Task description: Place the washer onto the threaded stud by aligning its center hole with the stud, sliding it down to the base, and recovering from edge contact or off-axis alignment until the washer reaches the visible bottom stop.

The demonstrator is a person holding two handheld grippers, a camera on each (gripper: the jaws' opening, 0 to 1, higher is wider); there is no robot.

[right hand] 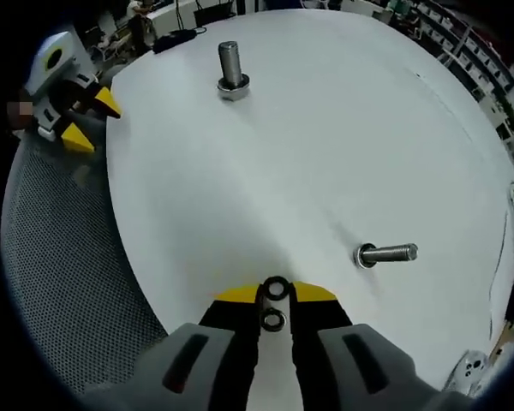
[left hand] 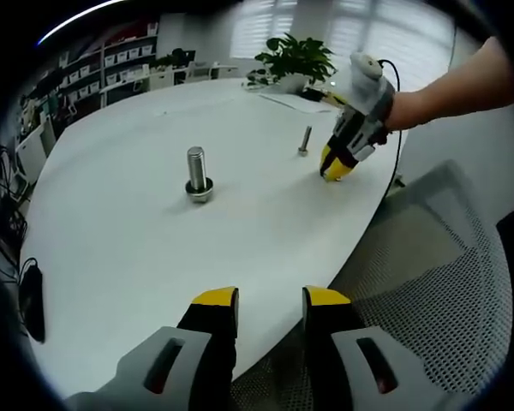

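Washers were gripped in the right gripper, poised near the small threaded stud for hole alignment, while the left gripper was held open, empty.

white round table | mesh chair | shelving (far wall) | bright windows

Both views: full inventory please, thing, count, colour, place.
Table: one, white, round, under everything.
Large bolt: one, silver, upright mid-table, collar at its base.
Small bolt: one, silver, upright near the right tool.
Washers: two, silver, between the right tool's tips.
Plant: one, green, table's far edge.
Papers: white, beside the plant.
Mesh chair: one, grey, at the table's edge.
Shelves: white, background.
Left tool: yellow tips, open, empty.
Right tool: yellow tips, on the washers.
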